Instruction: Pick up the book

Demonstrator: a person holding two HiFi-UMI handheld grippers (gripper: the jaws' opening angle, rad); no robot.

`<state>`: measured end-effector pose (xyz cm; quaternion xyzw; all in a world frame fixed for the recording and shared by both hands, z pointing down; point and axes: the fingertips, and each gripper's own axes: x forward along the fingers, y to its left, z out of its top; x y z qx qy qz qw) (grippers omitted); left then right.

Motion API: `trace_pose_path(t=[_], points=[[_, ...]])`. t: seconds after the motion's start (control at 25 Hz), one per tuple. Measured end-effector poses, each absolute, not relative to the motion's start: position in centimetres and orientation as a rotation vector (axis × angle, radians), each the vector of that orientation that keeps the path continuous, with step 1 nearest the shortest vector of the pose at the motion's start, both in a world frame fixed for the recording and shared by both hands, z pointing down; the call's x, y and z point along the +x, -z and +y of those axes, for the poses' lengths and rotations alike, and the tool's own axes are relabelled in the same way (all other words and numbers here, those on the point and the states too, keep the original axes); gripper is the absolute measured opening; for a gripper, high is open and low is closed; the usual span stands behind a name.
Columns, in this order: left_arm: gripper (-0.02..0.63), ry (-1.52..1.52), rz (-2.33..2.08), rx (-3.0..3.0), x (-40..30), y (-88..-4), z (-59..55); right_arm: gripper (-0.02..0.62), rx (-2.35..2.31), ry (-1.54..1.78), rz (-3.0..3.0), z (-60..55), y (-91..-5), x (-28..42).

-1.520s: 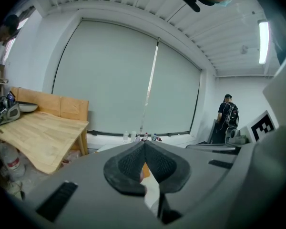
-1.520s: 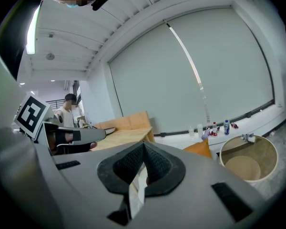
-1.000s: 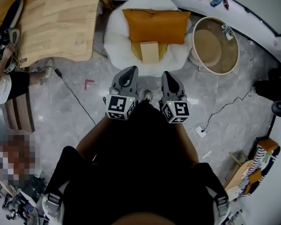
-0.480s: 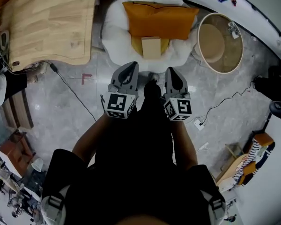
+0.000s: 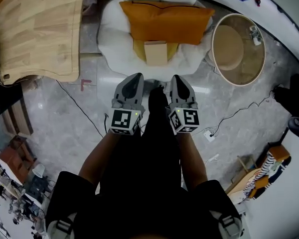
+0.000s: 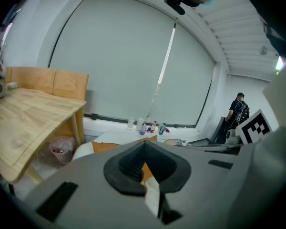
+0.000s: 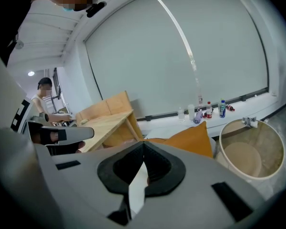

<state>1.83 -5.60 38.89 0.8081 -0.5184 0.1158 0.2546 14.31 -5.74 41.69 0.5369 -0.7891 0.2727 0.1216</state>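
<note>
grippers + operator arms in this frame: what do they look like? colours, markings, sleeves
The left gripper and right gripper match: grey tapered shells with black ribbed pads inside. Each carries a cube with black-and-white square markers and a small green light. The person wears a black top; the forearms are uncovered.

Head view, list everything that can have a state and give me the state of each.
book: resting on the white chair, not gripped.
left gripper: shut, empty, short of the book.
right gripper: shut, empty, short of the book.
orange cushion: on the chair, behind the book.
round tub: upright, open-topped, looks empty.
</note>
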Motion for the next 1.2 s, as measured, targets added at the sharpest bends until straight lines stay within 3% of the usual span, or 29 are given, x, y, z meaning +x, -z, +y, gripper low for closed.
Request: trace_pose_path(t=[0.68, 0.92, 1.2], points=[[0.002, -0.308, -1.363, 2.037, 6.3, -53.4, -7.5, 0.009, 1.41, -0.853, -2.286, -9.8, -59.5, 15.4], [0.002, -0.313, -1.336, 2.006, 7.4, -57.1, -7.9, 0.06, 1.38, -0.871, -2.257, -10.8, -65.6, 16.5], [0.002, -0.315, -1.349, 1.939, 6.5, -61.3, -8.2, 0.075, 1.29, -0.891, -2.224, -10.7, -72.4, 15.9]])
